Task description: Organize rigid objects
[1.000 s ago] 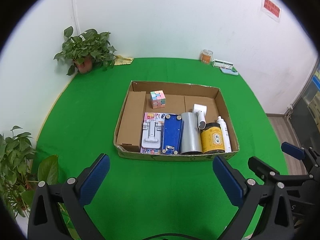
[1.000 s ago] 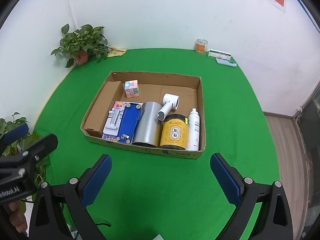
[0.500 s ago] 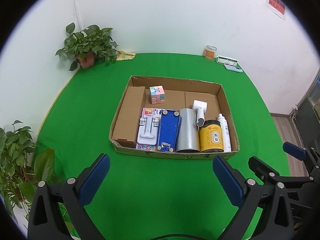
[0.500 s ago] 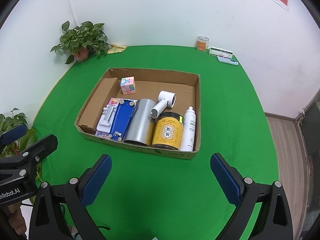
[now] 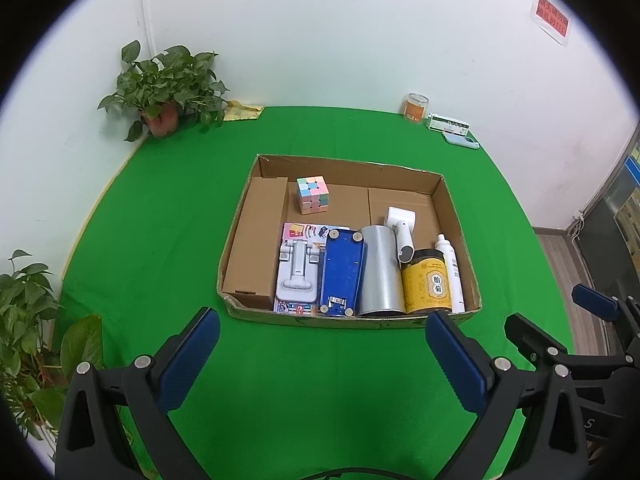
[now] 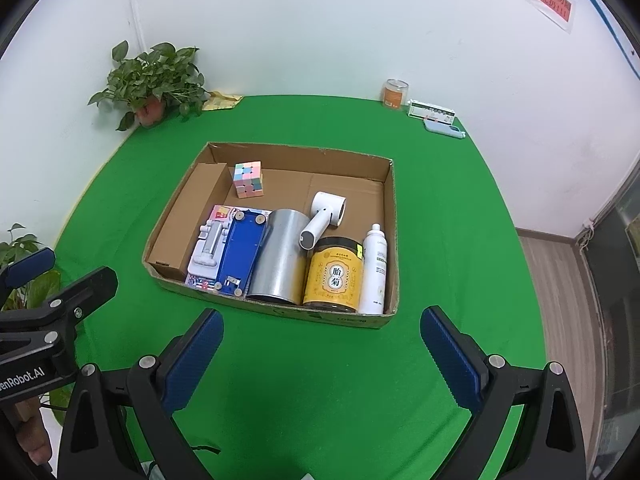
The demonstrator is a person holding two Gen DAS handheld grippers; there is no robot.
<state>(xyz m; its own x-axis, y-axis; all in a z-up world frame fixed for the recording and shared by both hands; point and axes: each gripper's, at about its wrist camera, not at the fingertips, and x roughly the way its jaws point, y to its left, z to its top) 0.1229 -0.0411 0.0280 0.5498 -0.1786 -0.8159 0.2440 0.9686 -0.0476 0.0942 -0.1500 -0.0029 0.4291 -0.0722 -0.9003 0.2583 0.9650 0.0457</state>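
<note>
A shallow cardboard box lies on the green table. In it are a pastel cube, a brown carton, a white stand, a blue device, a silver cylinder, a white handheld device, a yellow jar and a white spray bottle. My left gripper and right gripper are both open and empty, in front of the box.
A potted plant stands at the back left corner, more leaves at the near left. A small orange jar, a flat white box and a blue case lie at the back right. The table drops off at the right.
Both grippers have drawn back and lifted a little, so the box sits slightly farther off. Nothing in the box has moved. Both stay open.
</note>
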